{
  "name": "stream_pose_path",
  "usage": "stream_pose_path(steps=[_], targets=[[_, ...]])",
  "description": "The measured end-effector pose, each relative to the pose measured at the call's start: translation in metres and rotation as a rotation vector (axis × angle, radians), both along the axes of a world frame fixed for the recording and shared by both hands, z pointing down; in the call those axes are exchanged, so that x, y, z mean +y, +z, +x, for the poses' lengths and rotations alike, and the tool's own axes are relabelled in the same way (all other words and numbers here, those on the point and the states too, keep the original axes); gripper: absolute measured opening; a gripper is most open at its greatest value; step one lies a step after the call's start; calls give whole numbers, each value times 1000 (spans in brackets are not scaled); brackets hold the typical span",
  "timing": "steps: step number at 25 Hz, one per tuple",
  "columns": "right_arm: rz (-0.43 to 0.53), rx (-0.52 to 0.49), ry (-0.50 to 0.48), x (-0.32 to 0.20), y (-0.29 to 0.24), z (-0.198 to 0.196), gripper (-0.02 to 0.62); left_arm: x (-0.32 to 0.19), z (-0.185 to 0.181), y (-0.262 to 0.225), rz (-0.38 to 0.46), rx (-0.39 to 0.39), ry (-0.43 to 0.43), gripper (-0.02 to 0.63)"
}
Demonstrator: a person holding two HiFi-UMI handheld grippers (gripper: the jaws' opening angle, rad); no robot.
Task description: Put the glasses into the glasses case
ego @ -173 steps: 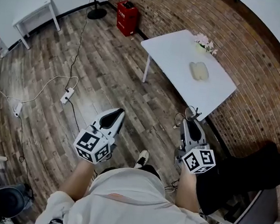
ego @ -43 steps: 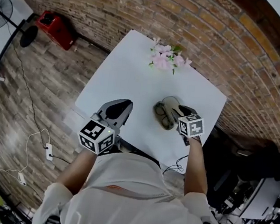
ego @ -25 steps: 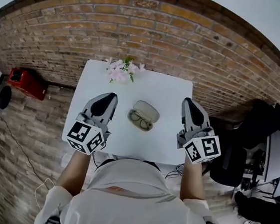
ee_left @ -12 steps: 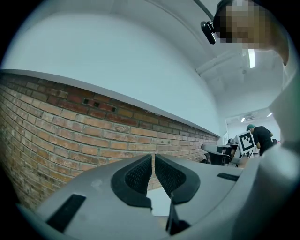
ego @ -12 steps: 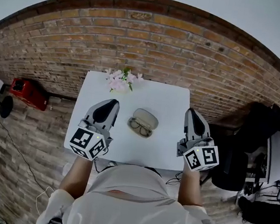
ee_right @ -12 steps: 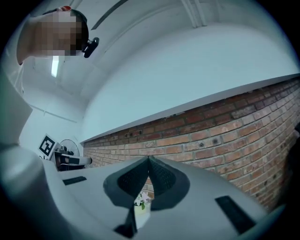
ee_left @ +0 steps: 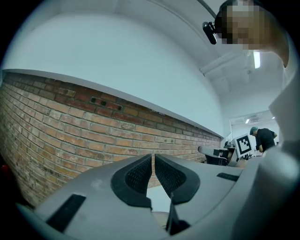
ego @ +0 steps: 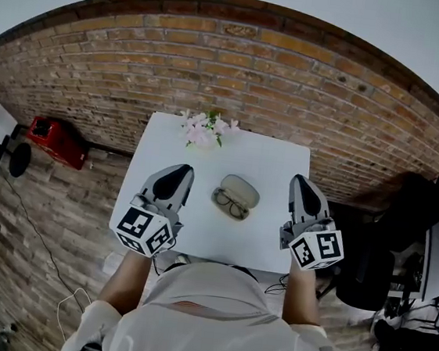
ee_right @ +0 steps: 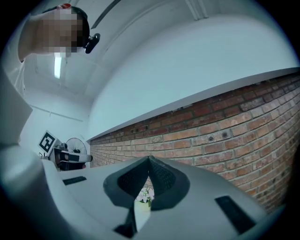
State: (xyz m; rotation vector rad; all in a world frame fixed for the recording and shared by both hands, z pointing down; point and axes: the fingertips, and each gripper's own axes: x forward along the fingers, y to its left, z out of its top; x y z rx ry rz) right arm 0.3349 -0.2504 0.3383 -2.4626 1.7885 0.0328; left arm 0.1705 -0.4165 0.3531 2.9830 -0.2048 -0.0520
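The glasses (ego: 232, 207) seem already seated in the open glasses case (ego: 244, 188) between the left claw (ego: 180, 171) and right claw (ego: 301, 182), both pinched together and empty; next likely means reaching inward to close it.

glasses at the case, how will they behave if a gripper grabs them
The glasses look thin-framed, so probably light and easily bent by a hard squeeze. They lie flat at the case, so rolling seems unlikely.
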Motion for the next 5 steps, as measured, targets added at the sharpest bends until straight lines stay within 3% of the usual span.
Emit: stream_pose_path(steps=[5], targets=[[-9, 5, -22, -3, 3, -4, 52, 1, -1, 1, -3, 1, -2, 31]])
